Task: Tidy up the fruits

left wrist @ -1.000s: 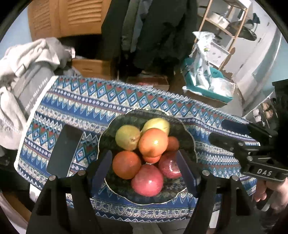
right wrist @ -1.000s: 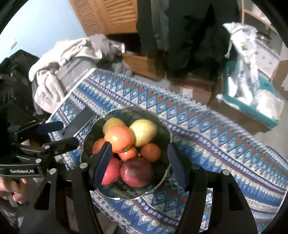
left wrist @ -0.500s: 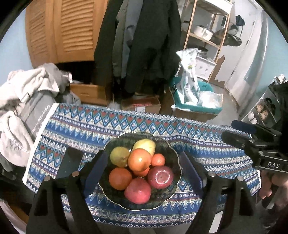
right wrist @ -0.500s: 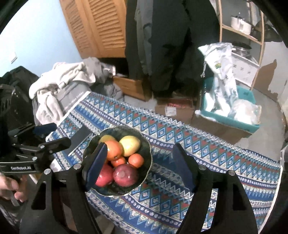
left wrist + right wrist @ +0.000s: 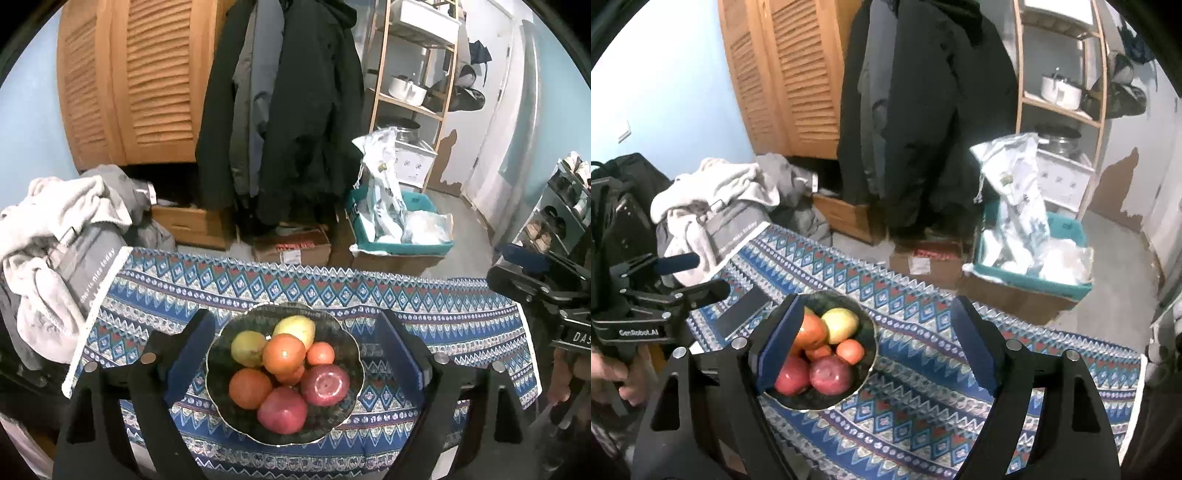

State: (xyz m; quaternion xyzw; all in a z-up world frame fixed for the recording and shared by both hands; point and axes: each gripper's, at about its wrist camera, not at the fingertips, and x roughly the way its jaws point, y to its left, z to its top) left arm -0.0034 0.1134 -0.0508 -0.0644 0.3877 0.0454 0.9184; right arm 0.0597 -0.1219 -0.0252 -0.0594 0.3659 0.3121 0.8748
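We've got both the left gripper (image 5: 295,354) and right gripper (image 5: 875,343) spread wide, empty, above the fruit bowl (image 5: 347,410). The top orange (image 5: 284,353) sits on the pile; a nudge there probably sends it rolling.

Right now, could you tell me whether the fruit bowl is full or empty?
Full: the bowl holds heaped oranges, apples and pears.
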